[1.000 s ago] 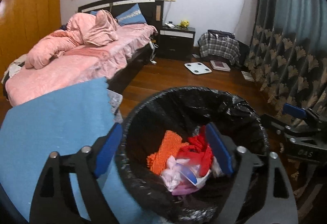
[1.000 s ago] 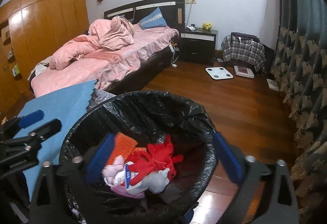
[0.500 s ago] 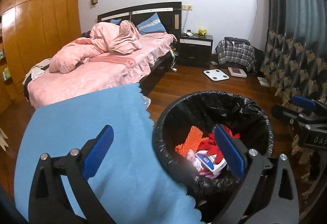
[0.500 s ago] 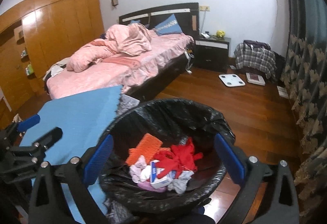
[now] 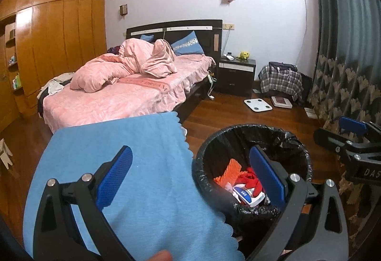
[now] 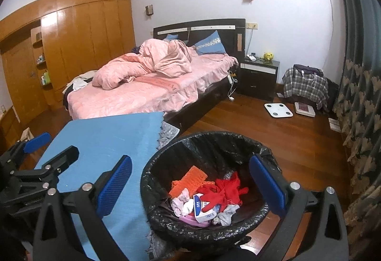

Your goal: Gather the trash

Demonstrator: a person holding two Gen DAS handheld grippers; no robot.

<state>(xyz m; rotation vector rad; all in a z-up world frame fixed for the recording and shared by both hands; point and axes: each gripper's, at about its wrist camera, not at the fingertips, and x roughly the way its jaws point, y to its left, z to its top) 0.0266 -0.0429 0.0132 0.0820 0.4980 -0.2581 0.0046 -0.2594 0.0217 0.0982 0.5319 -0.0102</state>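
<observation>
A round bin with a black liner (image 5: 250, 128) (image 6: 214, 136) stands on the wooden floor beside a blue mat (image 5: 142, 153) (image 6: 107, 137). Inside the bin lie an orange cloth (image 6: 190, 177), a red cloth (image 6: 223, 192), a white and blue carton (image 6: 202, 209) and pale rags. My left gripper (image 5: 190, 165) hangs open above the mat's edge and the bin's left rim, with nothing between its pads. My right gripper (image 6: 190, 170) is open over the bin, also holding nothing. Each gripper also shows at the edge of the other's view, the right gripper (image 5: 338, 132) and the left gripper (image 6: 51, 148).
A bed with a pink duvet (image 5: 123, 84) lies behind the mat. A dark nightstand (image 5: 238, 77), a white scale (image 5: 258, 105) and a plaid-covered heap (image 5: 281, 80) stand further back. A patterned curtain (image 5: 345, 70) hangs at the right and wooden wardrobes (image 5: 59, 34) line the left.
Both grippers have risen and pulled back from the bin, which now sits lower and smaller in view. The left gripper's jaws have widened. The trash in the bin has not moved.
</observation>
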